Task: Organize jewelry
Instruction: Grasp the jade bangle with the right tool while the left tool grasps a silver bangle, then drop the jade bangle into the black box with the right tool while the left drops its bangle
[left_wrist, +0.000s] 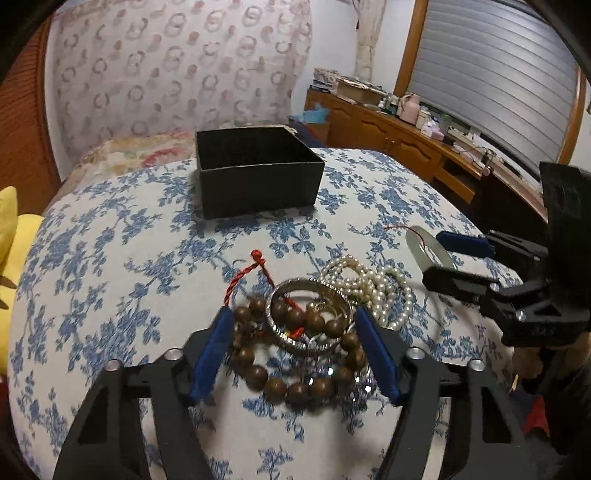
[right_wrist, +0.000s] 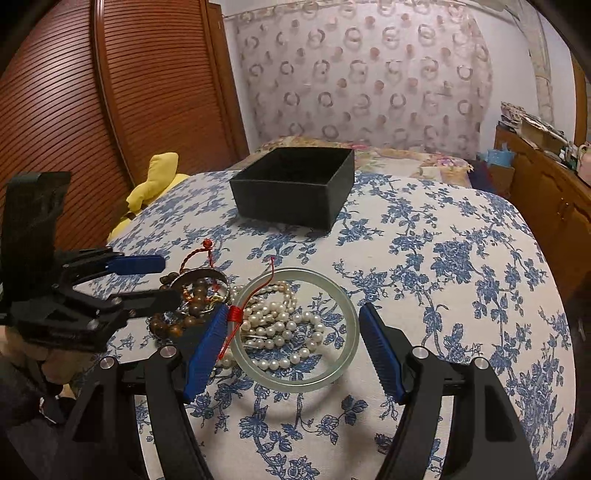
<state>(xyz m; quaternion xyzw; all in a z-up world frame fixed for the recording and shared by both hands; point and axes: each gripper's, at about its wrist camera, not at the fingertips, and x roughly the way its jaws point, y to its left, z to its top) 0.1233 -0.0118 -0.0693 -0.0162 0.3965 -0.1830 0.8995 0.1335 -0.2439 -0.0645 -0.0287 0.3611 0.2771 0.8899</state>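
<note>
My left gripper (left_wrist: 293, 312) is shut on a brown wooden bead bracelet (left_wrist: 258, 376), its blue pads against either side. A silver bangle (left_wrist: 306, 345) lies tilted on the beads between the pads, with a red cord (left_wrist: 240, 278) trailing behind. A pearl necklace (left_wrist: 373, 284) lies heaped to its right. My right gripper (right_wrist: 293, 307) is shut on a pale jade bangle (right_wrist: 295, 380) that rings part of the pearls (right_wrist: 280, 328). An open black box (right_wrist: 288, 206) stands farther back. Each gripper shows in the other's view: the right gripper (left_wrist: 432, 256) and the left gripper (right_wrist: 170, 278).
Everything rests on a bed with a blue floral cover (right_wrist: 461, 277). A yellow cushion (right_wrist: 159, 181) lies off the left edge by a slatted wooden door (right_wrist: 74, 110). A cluttered wooden sideboard (left_wrist: 388, 125) runs along the right under a shuttered window.
</note>
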